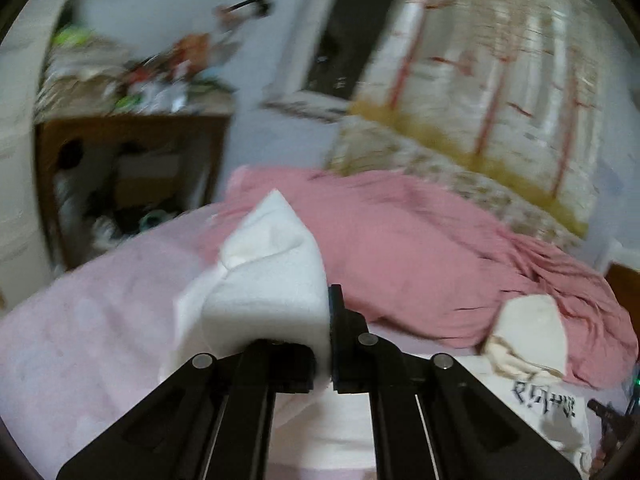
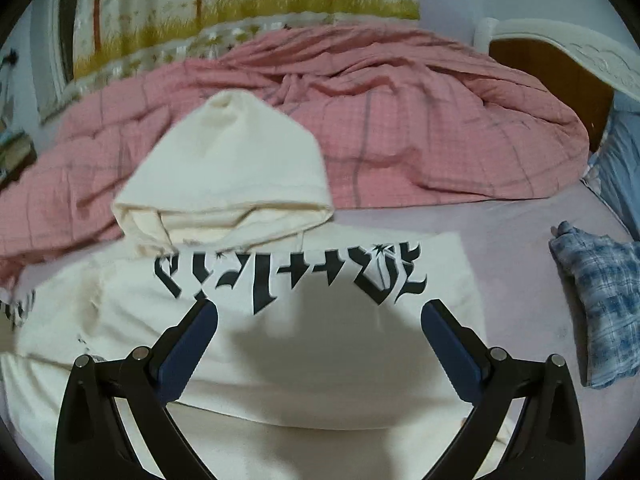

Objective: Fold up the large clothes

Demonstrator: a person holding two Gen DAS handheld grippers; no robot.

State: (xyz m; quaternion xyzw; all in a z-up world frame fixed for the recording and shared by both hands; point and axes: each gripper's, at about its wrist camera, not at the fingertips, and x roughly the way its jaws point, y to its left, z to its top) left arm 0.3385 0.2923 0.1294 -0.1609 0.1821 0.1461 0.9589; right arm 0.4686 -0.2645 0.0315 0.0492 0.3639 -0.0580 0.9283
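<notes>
Hoodie (image 2: 256,320) is laid flat, hardly folded yet. White cloth (image 1: 264,272), maybe its sleeve, is pinched by the left gripper (image 1: 331,304). Right gripper (image 2: 320,320) is held wide apart, empty.

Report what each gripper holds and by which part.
The left gripper is shut on a bunched white fold of the hoodie; which part cannot be told. The right gripper is open above it, holding nothing.

Bed (image 2: 500,220) under hoodie (image 2: 280,320), quilt (image 2: 400,120)
</notes>
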